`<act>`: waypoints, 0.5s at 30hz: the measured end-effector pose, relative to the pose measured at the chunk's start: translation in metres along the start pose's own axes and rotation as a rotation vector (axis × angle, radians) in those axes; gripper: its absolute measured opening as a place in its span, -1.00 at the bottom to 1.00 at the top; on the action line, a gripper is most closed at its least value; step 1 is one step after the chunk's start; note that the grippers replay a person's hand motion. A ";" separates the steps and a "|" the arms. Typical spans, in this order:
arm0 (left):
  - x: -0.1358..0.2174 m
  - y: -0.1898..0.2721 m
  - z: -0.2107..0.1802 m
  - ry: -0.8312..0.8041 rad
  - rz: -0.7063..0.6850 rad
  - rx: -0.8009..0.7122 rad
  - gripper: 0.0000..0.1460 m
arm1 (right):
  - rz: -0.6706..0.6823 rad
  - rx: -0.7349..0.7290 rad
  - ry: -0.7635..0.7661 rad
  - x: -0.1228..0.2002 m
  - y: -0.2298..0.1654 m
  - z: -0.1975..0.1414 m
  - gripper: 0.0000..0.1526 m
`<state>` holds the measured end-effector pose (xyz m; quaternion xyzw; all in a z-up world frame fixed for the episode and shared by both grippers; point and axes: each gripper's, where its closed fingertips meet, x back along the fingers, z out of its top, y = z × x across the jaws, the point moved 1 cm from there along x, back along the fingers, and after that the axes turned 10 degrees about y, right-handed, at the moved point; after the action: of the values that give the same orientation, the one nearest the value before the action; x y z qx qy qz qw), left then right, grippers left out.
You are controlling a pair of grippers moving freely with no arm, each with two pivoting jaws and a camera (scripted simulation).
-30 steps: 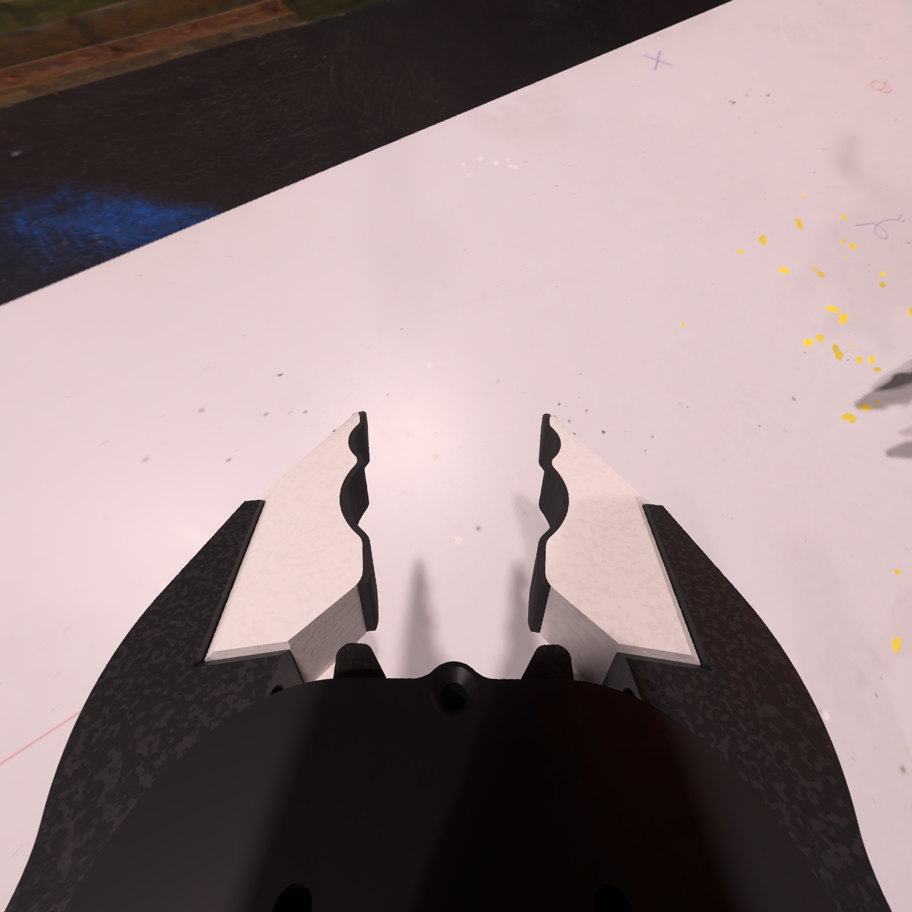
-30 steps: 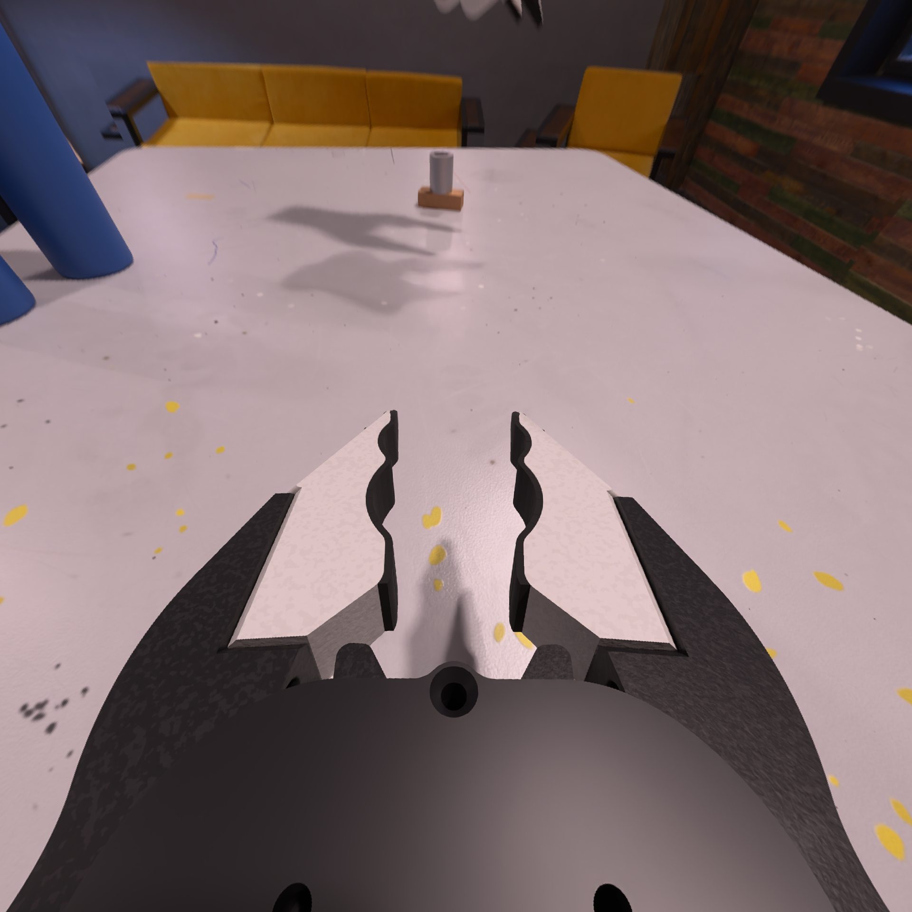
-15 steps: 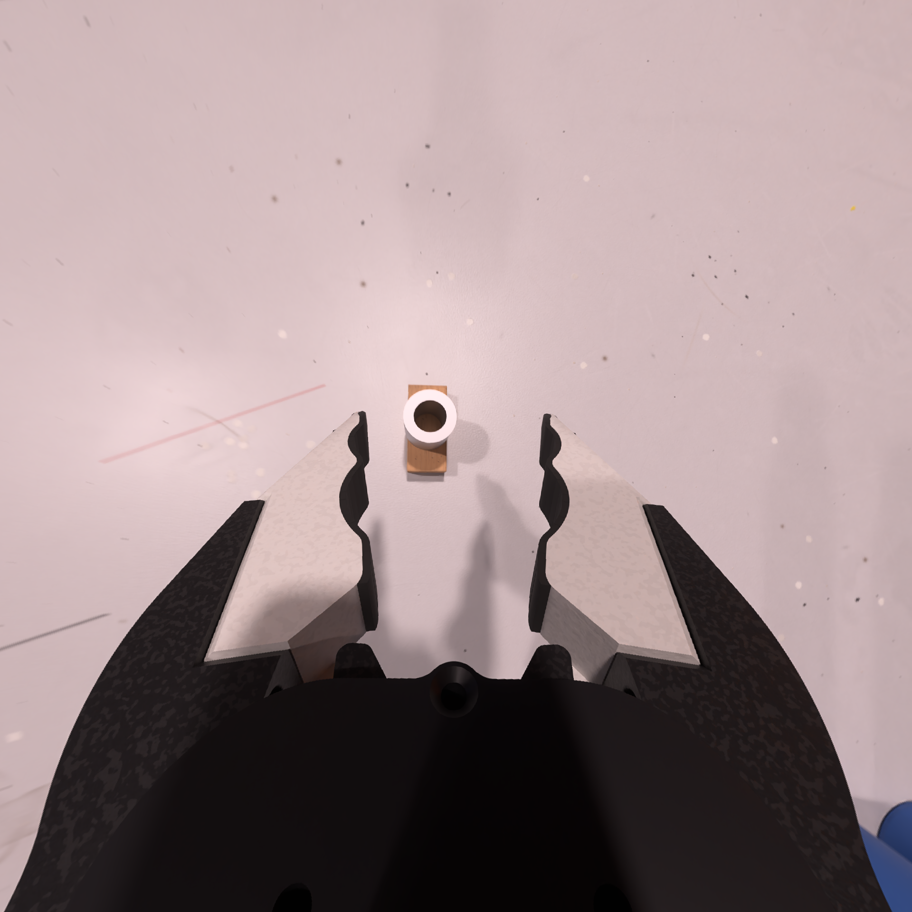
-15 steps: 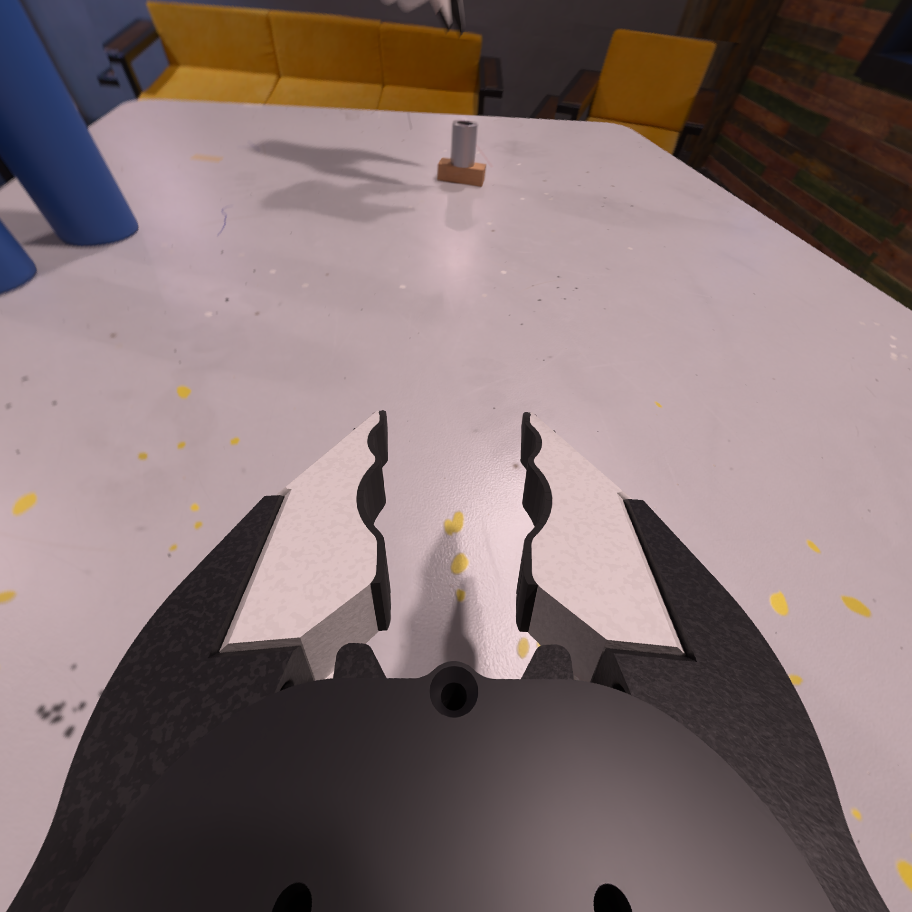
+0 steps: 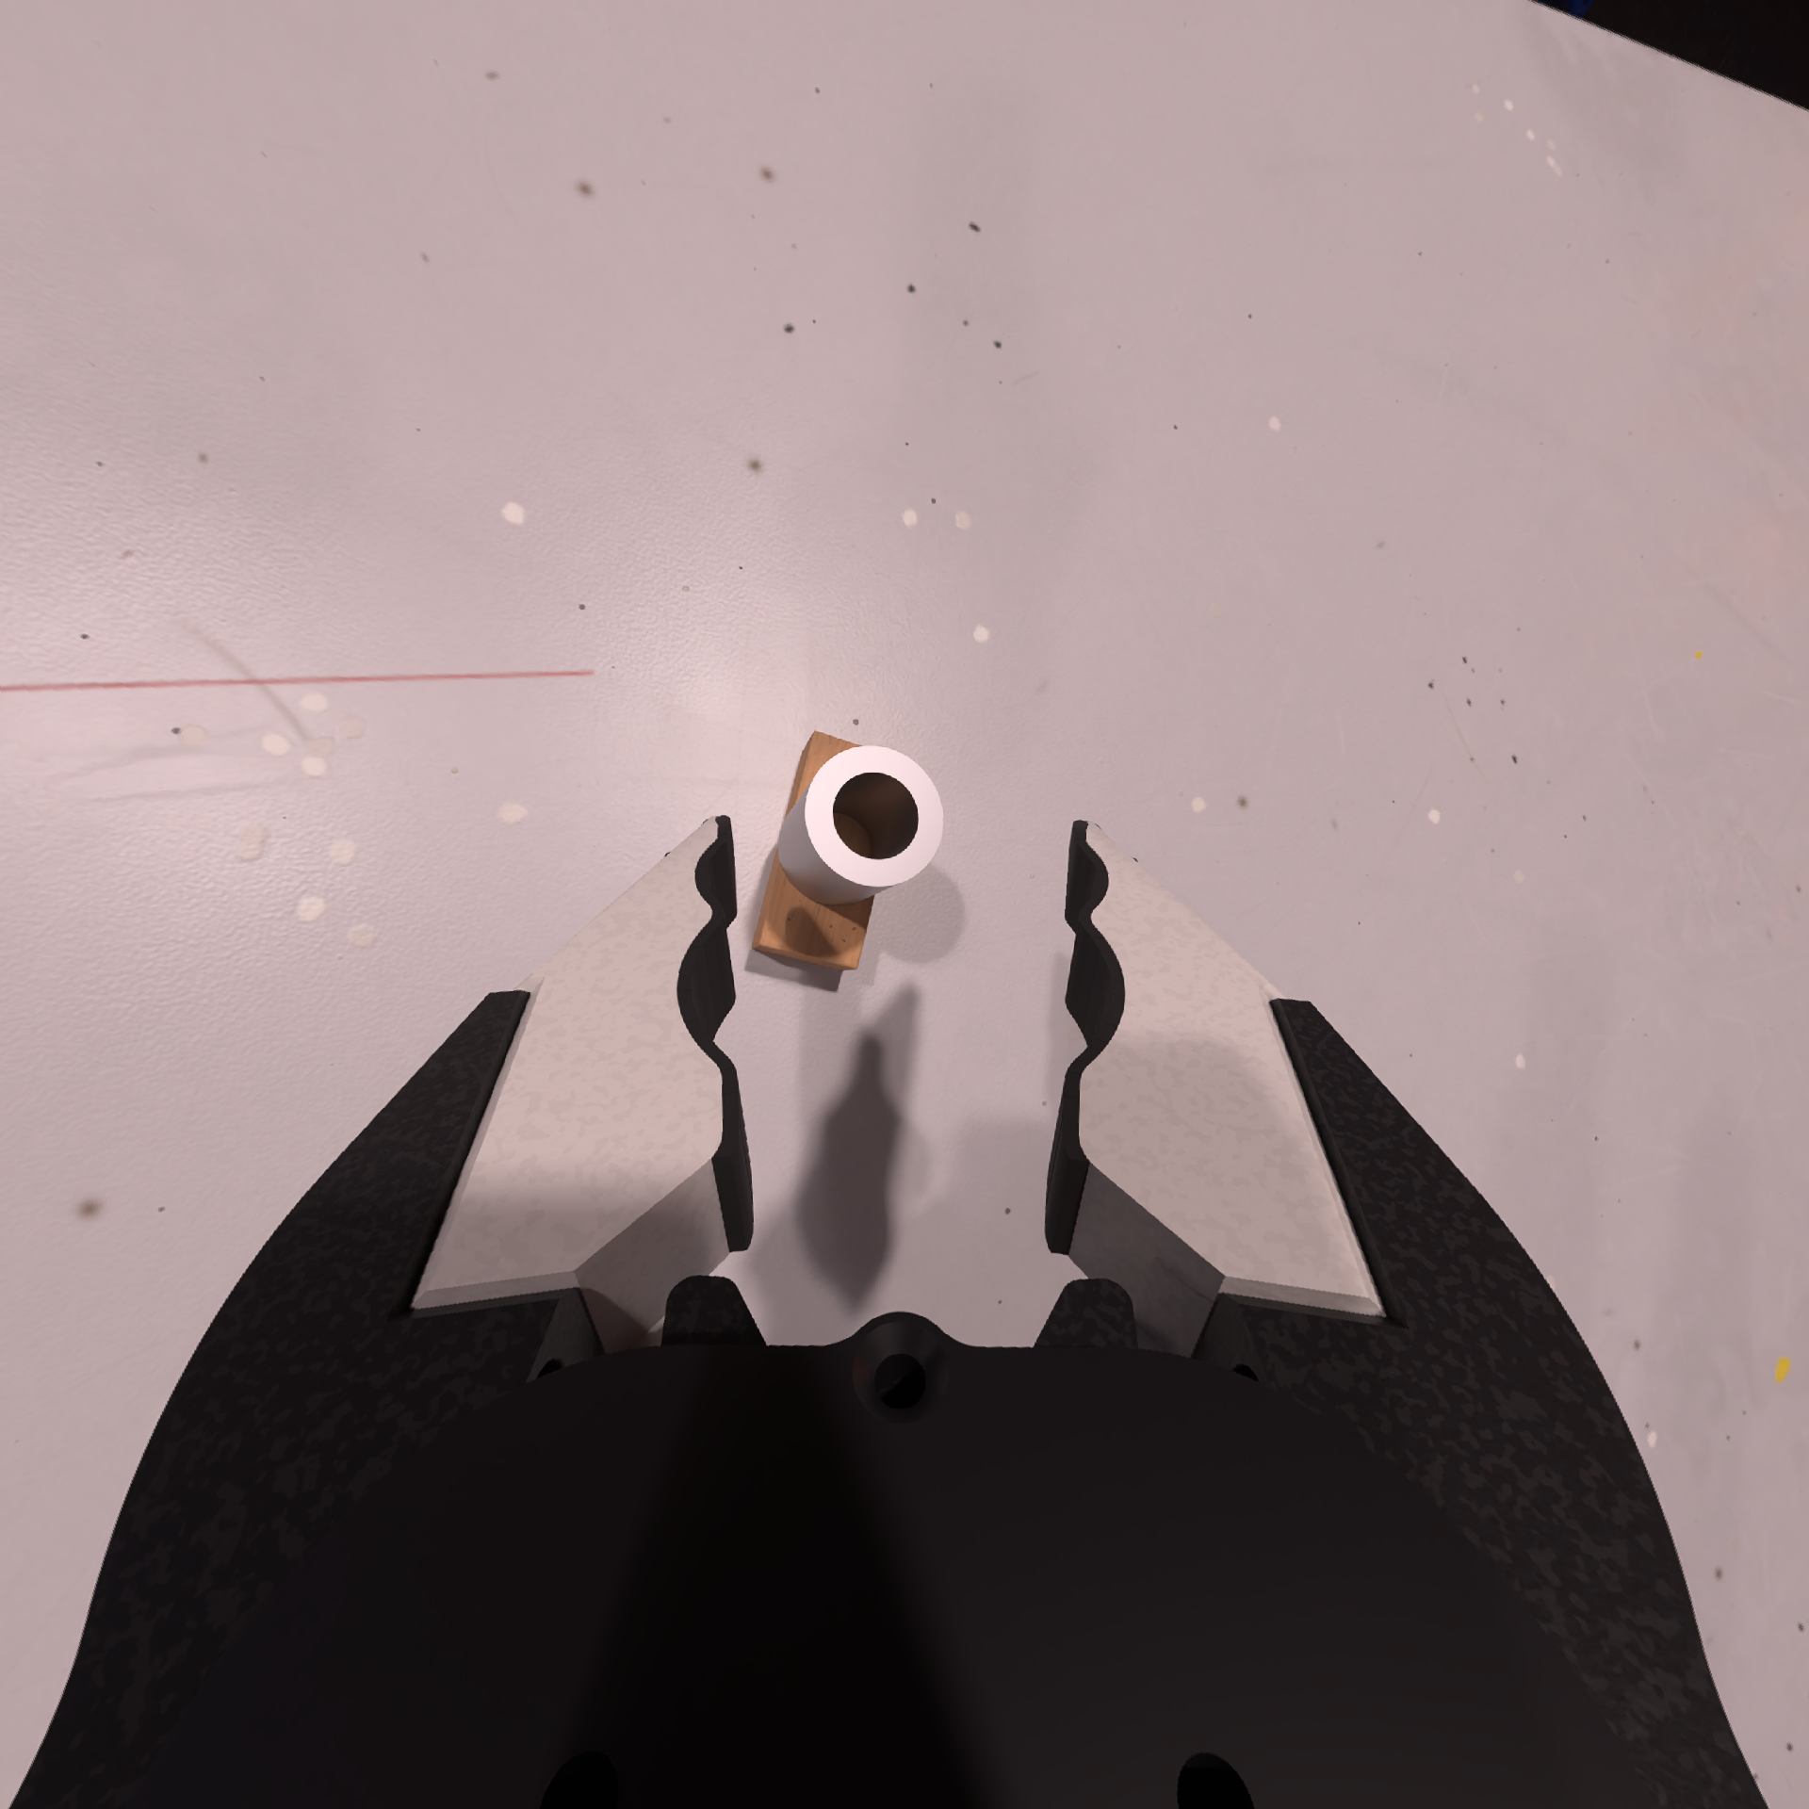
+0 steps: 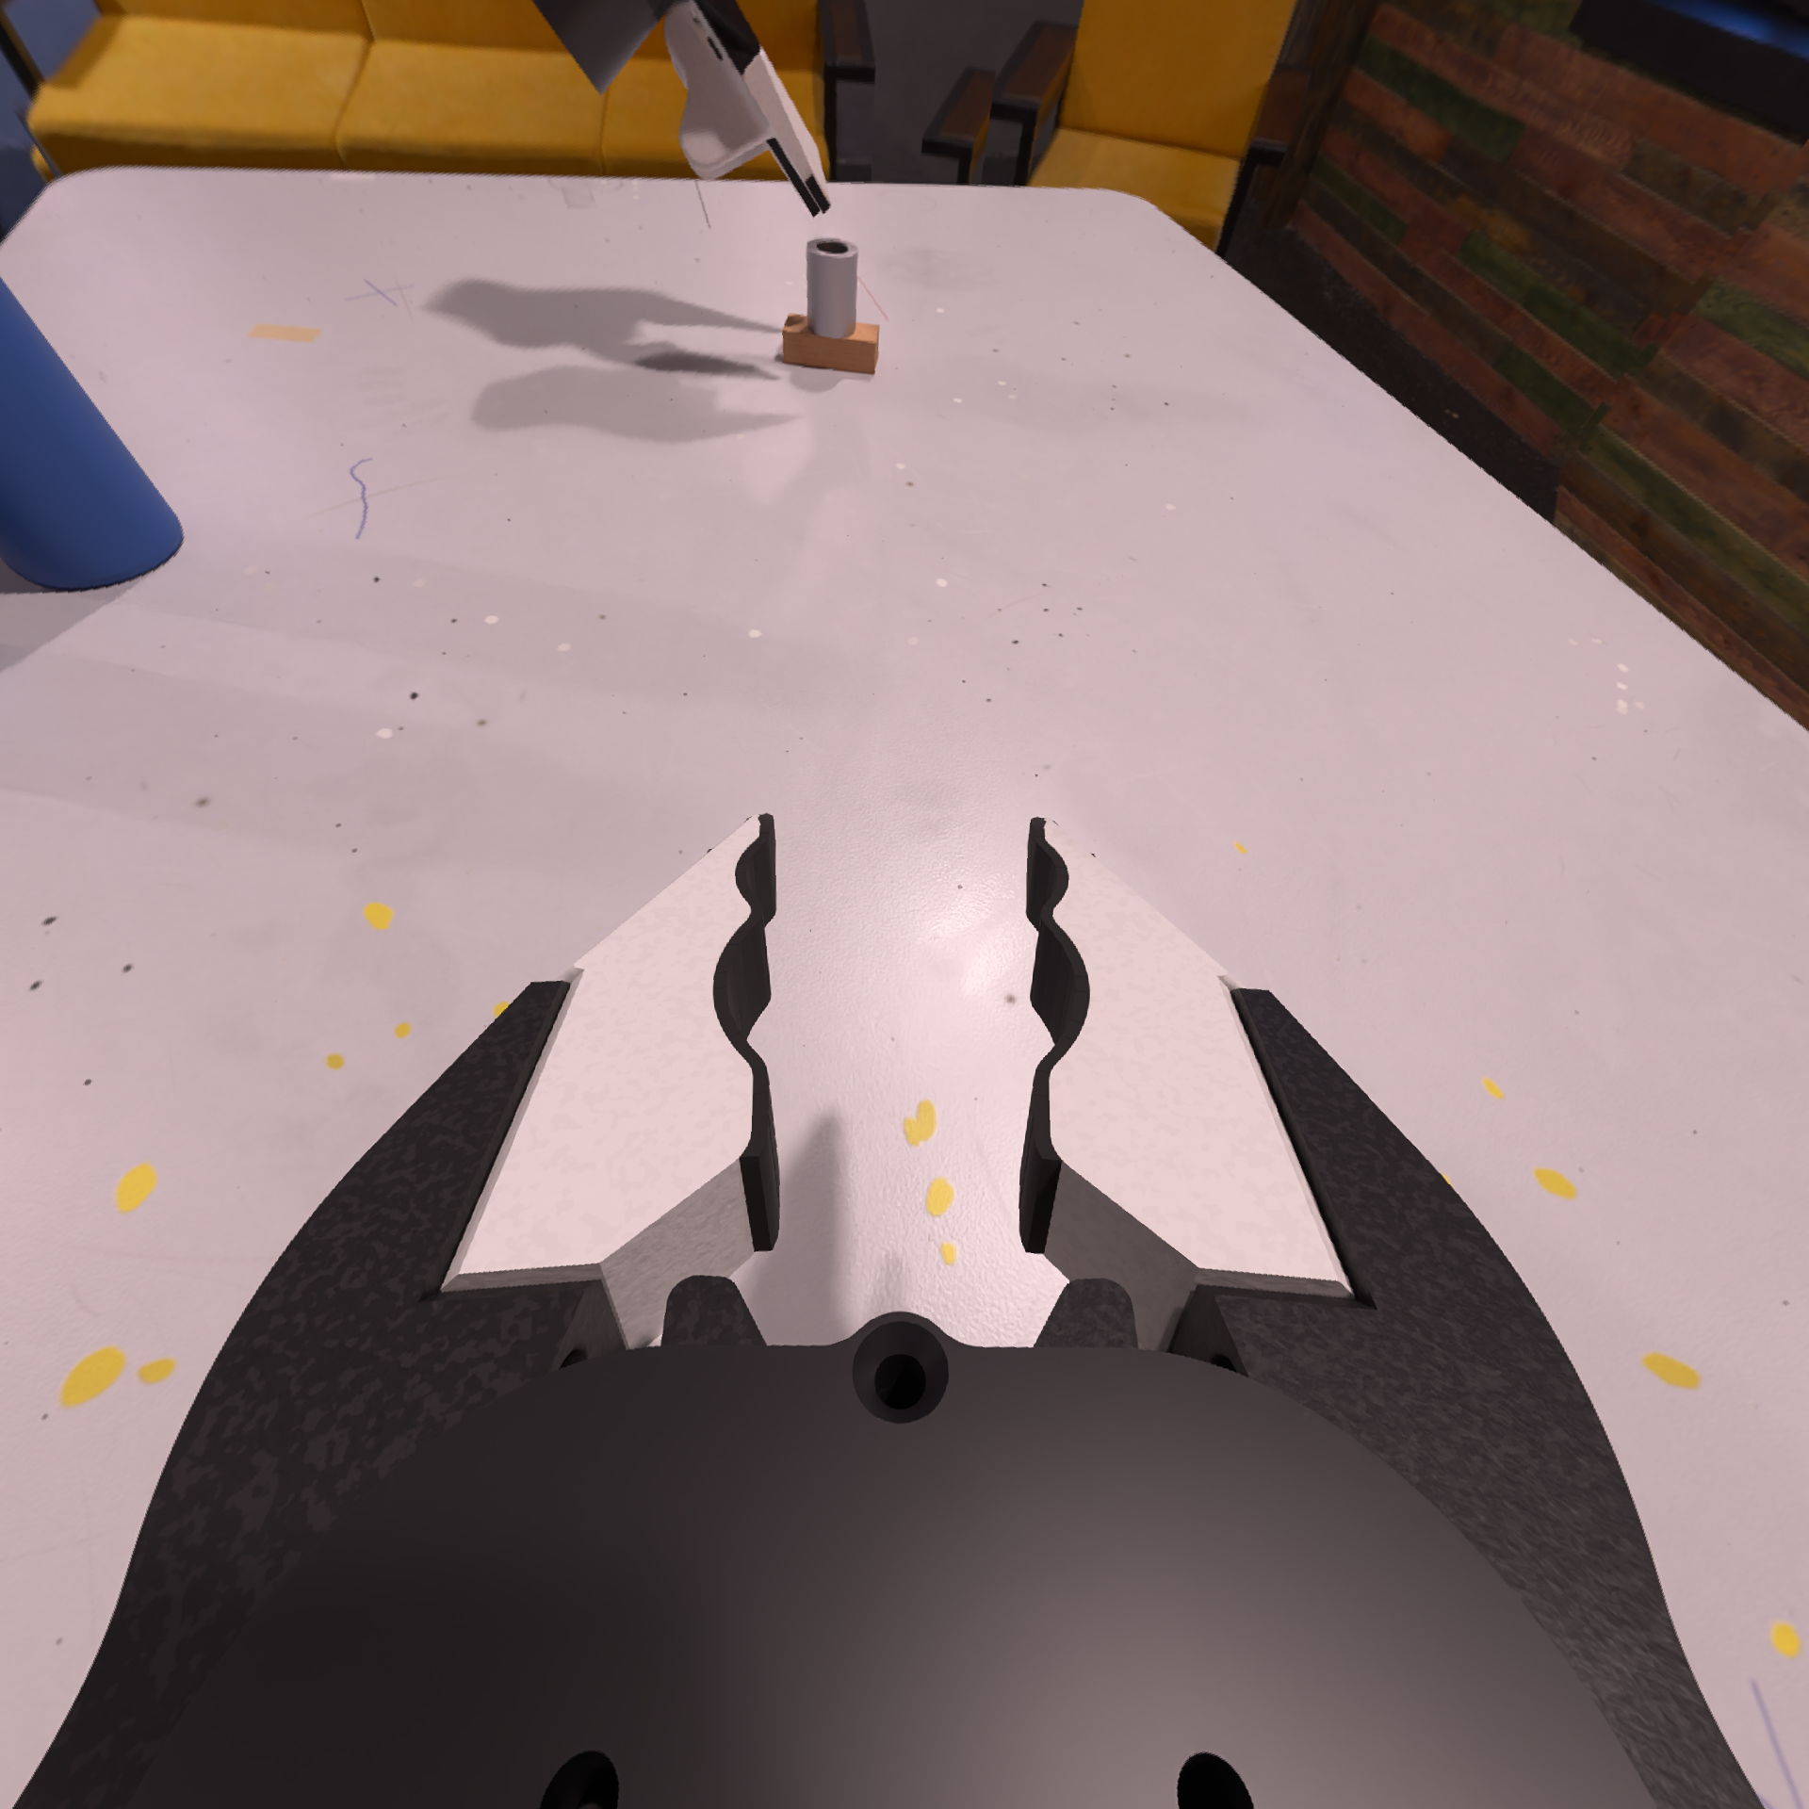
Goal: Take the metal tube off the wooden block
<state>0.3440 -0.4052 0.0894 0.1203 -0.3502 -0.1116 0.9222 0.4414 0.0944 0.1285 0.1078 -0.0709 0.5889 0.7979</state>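
Left wrist view: the left gripper [image 5: 899, 827] points almost straight down at the pale, speckled surface [image 5: 1273, 489], its jaws spread wide with nothing between them. The metal tube [image 5: 861, 827] stands upright on the wooden block [image 5: 811, 930], seen from above so that its open bore shows. It stands at one end of the block, and the bare part of the block runs toward the camera. The tube appears in the gap just past the fingertips, nearer the left finger than the right, and touches neither. The block's near end lies just beside the left finger's tip in this view. A thin red line [image 5: 294, 678] crosses the surface well to the left.

Right wrist view: the right gripper [image 6: 899, 822] is held low and tilted forward over the near part of the surface [image 6: 1273, 587], its jaws open, somewhat less wide than the left pair's, and empty. The metal tube [image 6: 832, 286] on its wooden block [image 6: 830, 343] stands far ahead, near the far edge, well apart from these jaws. The left gripper [image 6: 811, 196] hangs just above the tube, fingertips down, not touching it. A blue cylinder [image 6: 69, 470] stands at the left edge; yellow sofas [image 6: 392, 88] lie beyond.
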 end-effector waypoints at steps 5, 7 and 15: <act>-0.009 0.003 -0.005 -0.042 0.007 -0.015 -0.08 | 0.011 0.045 -0.064 -0.011 -0.006 0.010 -0.32; -0.012 0.002 -0.007 -0.058 0.028 -0.035 -0.08 | 0.018 0.061 -0.079 -0.015 -0.008 0.014 -0.32; -0.016 -0.006 -0.011 -0.099 0.072 -0.090 -0.03 | 0.030 0.082 -0.089 -0.029 -0.010 0.021 -0.31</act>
<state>0.3390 -0.4043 0.0694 0.0602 -0.3940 -0.0999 0.9117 0.4426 0.0592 0.1413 0.1654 -0.0838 0.5978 0.7799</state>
